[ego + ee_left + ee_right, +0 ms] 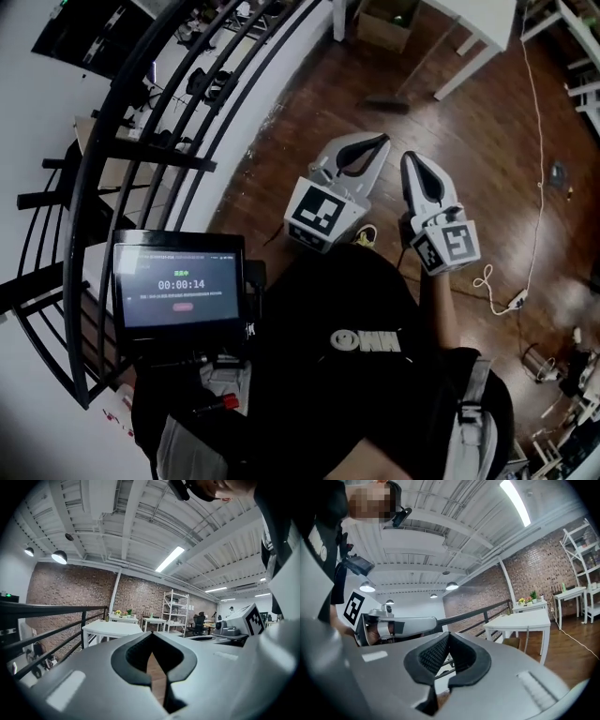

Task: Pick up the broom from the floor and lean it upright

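In the head view, the left white-and-grey plastic gripper and its right twin are held level at the person's front, probably in readiness. What looks like the dark-headed, thin-handled broom lies ahead on the glossy brown plank floor, well apart from both.

In the left gripper view, the jaws are pressed together with nothing between them.

In the right gripper view, the ribbed black rubber pads likewise meet, empty.
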Demonstrator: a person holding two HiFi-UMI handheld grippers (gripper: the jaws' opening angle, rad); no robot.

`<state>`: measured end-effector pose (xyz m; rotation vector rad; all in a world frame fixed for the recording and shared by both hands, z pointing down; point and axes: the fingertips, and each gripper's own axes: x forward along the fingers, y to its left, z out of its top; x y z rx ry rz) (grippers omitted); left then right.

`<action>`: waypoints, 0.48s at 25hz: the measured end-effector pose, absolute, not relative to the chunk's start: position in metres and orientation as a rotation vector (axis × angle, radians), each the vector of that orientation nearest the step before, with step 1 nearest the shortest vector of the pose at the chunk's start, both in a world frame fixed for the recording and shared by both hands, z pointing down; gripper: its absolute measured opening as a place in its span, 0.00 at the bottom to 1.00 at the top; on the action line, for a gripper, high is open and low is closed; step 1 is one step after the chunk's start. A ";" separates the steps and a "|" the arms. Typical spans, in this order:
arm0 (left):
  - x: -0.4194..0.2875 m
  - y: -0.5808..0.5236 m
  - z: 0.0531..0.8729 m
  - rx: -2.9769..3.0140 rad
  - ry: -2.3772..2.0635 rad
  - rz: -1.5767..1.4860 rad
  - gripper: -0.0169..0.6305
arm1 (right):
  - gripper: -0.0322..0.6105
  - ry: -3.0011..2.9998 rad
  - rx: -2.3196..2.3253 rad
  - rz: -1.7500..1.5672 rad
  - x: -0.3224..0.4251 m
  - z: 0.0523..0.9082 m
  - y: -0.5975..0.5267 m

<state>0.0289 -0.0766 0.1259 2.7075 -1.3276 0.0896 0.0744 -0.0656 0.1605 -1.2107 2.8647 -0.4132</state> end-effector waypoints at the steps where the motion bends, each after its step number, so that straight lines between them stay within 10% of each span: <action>1: 0.031 -0.074 0.129 2.706 -1.320 0.084 0.05 | 0.05 2.855 -1.224 -0.423 0.077 0.165 -0.063; 12: 0.052 -0.079 0.121 2.677 -1.306 0.119 0.05 | 0.05 2.829 -1.316 -0.429 0.106 0.158 -0.071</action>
